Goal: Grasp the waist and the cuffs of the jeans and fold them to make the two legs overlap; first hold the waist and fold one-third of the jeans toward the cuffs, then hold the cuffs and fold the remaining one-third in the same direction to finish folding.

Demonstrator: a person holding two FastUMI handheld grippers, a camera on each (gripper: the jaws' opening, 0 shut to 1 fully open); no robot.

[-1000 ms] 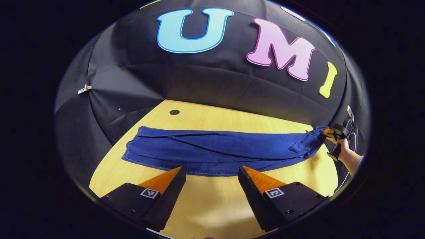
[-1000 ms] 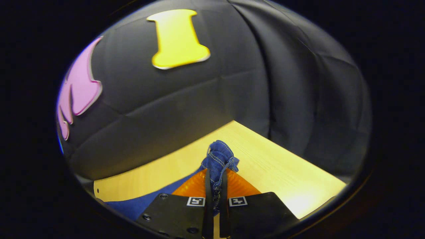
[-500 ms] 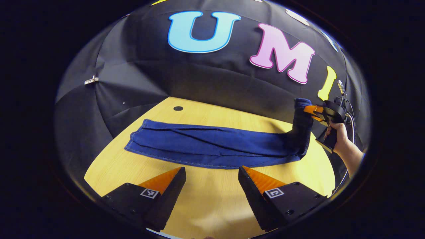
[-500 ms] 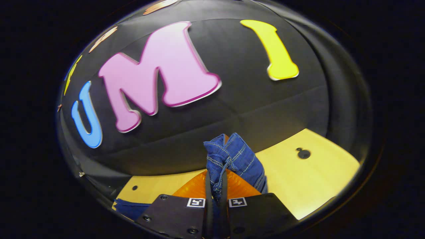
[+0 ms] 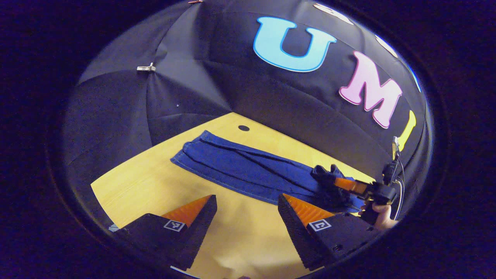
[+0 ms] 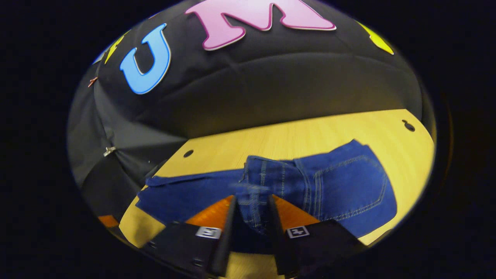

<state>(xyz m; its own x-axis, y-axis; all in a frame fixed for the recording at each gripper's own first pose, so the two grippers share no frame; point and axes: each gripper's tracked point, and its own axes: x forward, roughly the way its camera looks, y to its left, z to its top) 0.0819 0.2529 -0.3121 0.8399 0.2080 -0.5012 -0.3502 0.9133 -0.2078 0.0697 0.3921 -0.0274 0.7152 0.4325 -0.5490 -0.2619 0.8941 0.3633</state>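
Jeans [image 5: 248,168] lay lengthwise on table [image 5: 155,186], cuffs far from waist. Right gripper [image 6: 251,217] pinched waistband [image 6: 255,193], folded over toward cuffs. Left gripper [image 5: 248,211] hung spread, holding nothing, just short of the jeans' near edge; likely nearer the cuffs

In the left gripper view, the jeans [image 5: 248,170] are laid lengthwise across the table [image 5: 155,186], ahead of the left gripper [image 5: 248,211]. The cuffs [image 5: 190,153] are set toward the far left, near a hole [image 5: 243,128] in the tabletop. The waist [image 5: 329,182] is folded back over the legs at the right, where the right gripper [image 5: 348,185] and a hand [image 5: 381,215] are placed
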